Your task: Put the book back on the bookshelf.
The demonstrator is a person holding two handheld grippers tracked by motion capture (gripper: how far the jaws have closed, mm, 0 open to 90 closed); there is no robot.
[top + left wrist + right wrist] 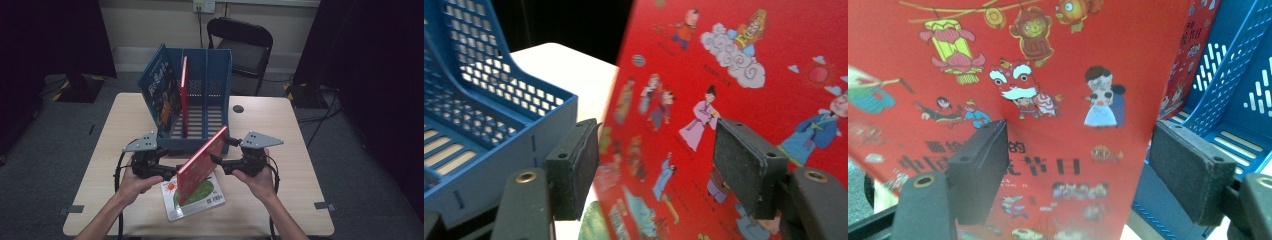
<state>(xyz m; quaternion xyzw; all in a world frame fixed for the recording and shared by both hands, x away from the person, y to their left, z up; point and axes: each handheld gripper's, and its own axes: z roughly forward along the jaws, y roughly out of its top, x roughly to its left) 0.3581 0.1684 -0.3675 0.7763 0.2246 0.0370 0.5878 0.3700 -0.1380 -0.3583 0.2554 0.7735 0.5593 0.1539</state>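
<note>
Counting four picture books (202, 165) — two standing in the one blue file rack (218, 80), one lying on the table (280, 125), one lifted — two tools (172, 170) working, one chair (245, 45) waiting behind.

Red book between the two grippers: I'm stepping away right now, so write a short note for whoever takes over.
Left hand-held gripper: jaws on either side of the red book at its lower edge; grip unclear.
Right hand-held gripper: open, jaws straddling the book's right edge.
The book is tilted, raised before the blue file rack.
Done: two books already stand in the rack.
Left: slot in the red one, then the book lying flat on the table.
</note>
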